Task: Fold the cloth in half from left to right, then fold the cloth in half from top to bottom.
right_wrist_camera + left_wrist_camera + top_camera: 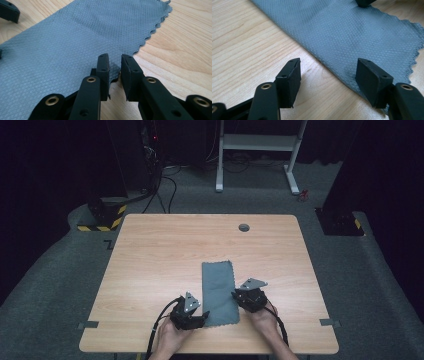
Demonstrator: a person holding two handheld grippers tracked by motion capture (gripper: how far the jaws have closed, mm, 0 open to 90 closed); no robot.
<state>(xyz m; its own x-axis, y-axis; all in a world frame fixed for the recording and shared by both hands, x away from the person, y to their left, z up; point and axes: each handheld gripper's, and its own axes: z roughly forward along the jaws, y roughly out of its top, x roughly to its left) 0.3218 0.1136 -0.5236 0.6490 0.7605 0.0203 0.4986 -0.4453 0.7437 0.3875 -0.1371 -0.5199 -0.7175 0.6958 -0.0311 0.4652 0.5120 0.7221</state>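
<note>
- Lying flat in the lower middle of the high view, a grey cloth (pixel 219 292) is seen on the wooden table (pixel 150 250), its long sides running up the frame.
- The left gripper (pixel 200 316) is placed at the cloth's lower left corner; its jaws are spread wide, one over bare wood, the other over the hem, nothing pinched.
- The right gripper (pixel 236 295) is set at the right edge; in the right gripper view its jaws are narrow, a slim gap left, the zigzag edge just between them, apparently not clamped.
- The cloth is judged light, soft and limp; it will sag and fold when lifted.
- A corner or hem is best pinched, since the flat middle offers no purchase.
</note>
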